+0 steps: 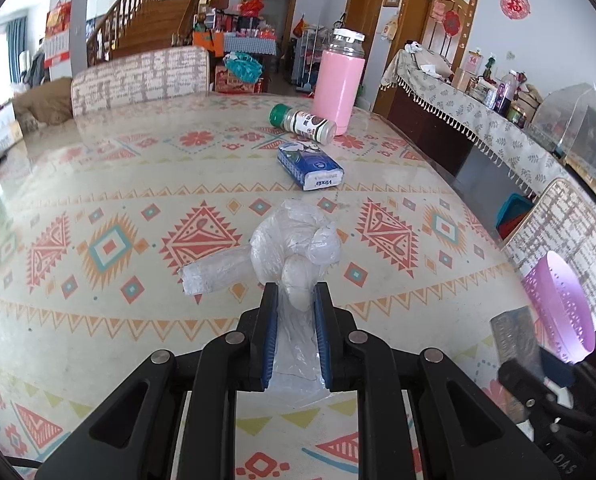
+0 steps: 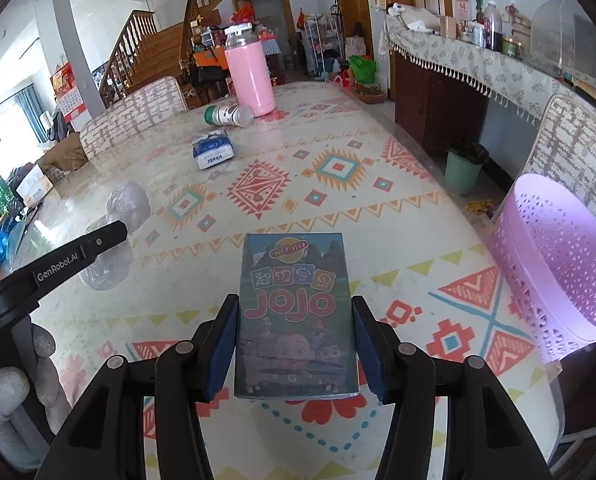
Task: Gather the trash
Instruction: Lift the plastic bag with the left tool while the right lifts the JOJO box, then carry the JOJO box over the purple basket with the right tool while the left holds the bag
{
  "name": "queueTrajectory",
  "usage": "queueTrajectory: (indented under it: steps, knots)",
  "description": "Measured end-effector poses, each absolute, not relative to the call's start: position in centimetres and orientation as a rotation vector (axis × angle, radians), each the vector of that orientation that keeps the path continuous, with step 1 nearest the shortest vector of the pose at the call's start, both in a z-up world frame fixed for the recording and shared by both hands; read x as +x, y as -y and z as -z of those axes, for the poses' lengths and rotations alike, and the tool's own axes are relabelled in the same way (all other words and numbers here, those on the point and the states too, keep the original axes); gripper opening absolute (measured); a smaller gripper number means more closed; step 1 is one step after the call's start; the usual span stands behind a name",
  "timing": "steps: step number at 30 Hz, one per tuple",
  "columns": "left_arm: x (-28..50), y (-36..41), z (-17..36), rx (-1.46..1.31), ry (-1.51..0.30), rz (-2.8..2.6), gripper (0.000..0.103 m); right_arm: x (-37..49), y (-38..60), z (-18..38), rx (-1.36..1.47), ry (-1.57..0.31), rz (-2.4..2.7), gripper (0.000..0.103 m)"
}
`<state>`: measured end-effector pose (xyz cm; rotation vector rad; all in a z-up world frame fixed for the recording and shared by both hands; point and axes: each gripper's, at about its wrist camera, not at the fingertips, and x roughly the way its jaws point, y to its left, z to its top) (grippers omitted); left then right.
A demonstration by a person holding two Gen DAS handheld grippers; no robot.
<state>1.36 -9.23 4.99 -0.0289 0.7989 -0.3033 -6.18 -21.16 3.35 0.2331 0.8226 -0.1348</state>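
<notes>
A crumpled clear plastic bag point(image 1: 294, 236) hangs just above the patterned table point(image 1: 98, 168), and my left gripper point(image 1: 296, 288) is shut on its lower end. In the right wrist view the same bag point(image 2: 126, 200) shows at the left, beyond the left gripper's black finger point(image 2: 98, 240). My right gripper point(image 2: 296, 300) is shut on a flat "JOJO" cartoon box point(image 2: 296, 312), pads pressed to both long sides. A purple perforated basket point(image 2: 554, 264) stands at the table's right edge, just right of the box. It also shows in the left wrist view as the purple basket point(image 1: 558, 304).
At the far end of the table stand a pink flask point(image 1: 338, 88), a toppled green-capped spice bottle point(image 1: 304, 122) and a blue tissue pack point(image 1: 310, 164). Chairs point(image 2: 578, 160) flank the table. A green bin point(image 2: 464, 170) sits on the floor at right. A gloved hand point(image 2: 10, 392) holds the left gripper.
</notes>
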Motion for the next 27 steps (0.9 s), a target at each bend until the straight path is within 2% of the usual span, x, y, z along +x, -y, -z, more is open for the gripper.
queueTrajectory:
  steps: [14, 27]
  knots:
    - [-2.9, 12.7, -7.5, 0.149, -0.678, 0.323, 0.017, -9.4, 24.9, -4.4, 0.249, -0.754, 0.16, 0.059]
    - [-6.3, 16.4, -8.7, 0.244, -0.677, 0.356, 0.017, -12.2, 29.2, -4.2, 0.304, -0.718, 0.188, 0.059]
